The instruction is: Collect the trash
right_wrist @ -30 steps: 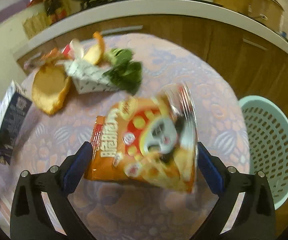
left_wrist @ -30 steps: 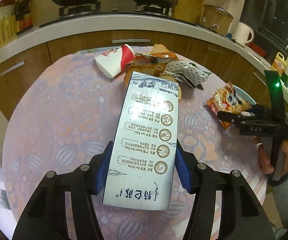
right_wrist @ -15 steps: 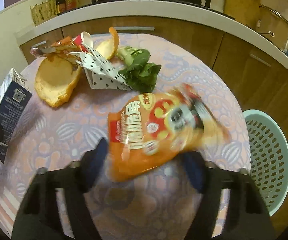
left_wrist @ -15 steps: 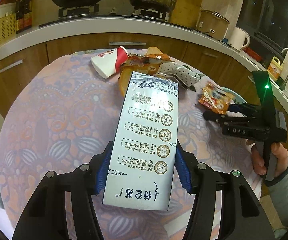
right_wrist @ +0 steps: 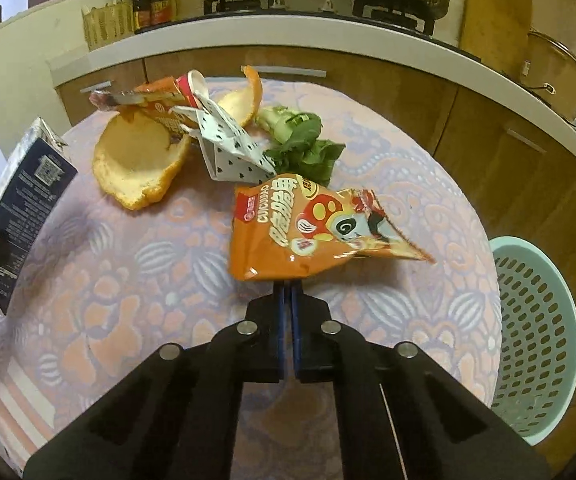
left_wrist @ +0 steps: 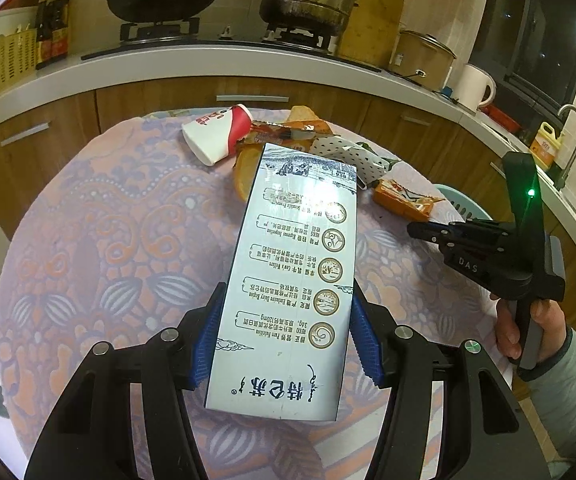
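My left gripper (left_wrist: 284,338) is shut on a blue and white milk carton (left_wrist: 294,280) and holds it above the round table; the carton also shows at the left in the right wrist view (right_wrist: 20,204). My right gripper (right_wrist: 286,280) is shut on the lower edge of an orange snack bag (right_wrist: 308,228), held over the table; the bag also shows in the left wrist view (left_wrist: 404,200). More trash lies at the table's far side: a red and white paper cup (left_wrist: 218,134), orange peel (right_wrist: 140,164), dotted folded paper (right_wrist: 234,150), green leaves (right_wrist: 302,148).
A mint-green perforated basket (right_wrist: 536,336) stands on the floor just right of the table (right_wrist: 128,280). Wooden cabinets and a white counter with a stove, pan and pots curve behind the table.
My right gripper has closed from wide open to shut, pinching the snack bag's lower edge; the bag has steadied over the table. My left gripper still holds the carton.
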Demonstrator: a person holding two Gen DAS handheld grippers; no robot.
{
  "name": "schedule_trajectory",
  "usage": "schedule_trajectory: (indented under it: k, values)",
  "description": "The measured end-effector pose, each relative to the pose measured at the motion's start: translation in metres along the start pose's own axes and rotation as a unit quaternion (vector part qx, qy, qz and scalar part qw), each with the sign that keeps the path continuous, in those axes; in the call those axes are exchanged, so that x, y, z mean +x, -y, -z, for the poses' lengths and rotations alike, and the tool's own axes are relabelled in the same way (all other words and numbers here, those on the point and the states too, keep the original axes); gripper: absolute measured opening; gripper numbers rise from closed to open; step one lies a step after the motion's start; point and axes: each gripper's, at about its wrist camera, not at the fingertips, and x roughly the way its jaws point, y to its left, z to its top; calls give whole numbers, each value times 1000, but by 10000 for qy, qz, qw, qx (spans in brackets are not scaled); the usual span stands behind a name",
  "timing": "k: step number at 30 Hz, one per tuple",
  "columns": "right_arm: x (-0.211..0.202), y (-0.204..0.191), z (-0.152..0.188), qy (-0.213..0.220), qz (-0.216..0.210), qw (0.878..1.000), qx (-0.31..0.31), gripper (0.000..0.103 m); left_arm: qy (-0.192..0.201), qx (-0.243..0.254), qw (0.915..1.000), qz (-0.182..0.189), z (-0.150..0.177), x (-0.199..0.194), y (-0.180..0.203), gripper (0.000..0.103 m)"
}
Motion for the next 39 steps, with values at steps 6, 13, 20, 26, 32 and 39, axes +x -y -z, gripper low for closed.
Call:
schedule_trajectory:
  k: [6, 13, 20, 26, 32, 39]
  values:
    - [-13, -5, 3, 306, -138, 9993, -151, 2, -6, -42, 10000, 12, 1, 3, 0, 55]
    - [-24, -2, 8, 467, -215, 9986, -137, 2, 77, 26, 10000, -10, -6, -3, 7, 55]
    - [-38, 5, 16, 548, -214, 9980, -249, 2, 192, 202, 9996, -5, -19, -7, 26, 55]
    - [-52, 15, 22, 630, -347, 9973, -167, 2, 204, 287, 9994, 6, -28, -3, 39, 55]
    - [-55, 31, 23, 427, -760, 9958, 267, 8, 239, 231, 9994, -25, -28, -2, 38, 55]
    - [-52, 42, 10, 500, -672, 9951, 526, 69, 264, -6, 9996, -80, -27, -7, 18, 55]
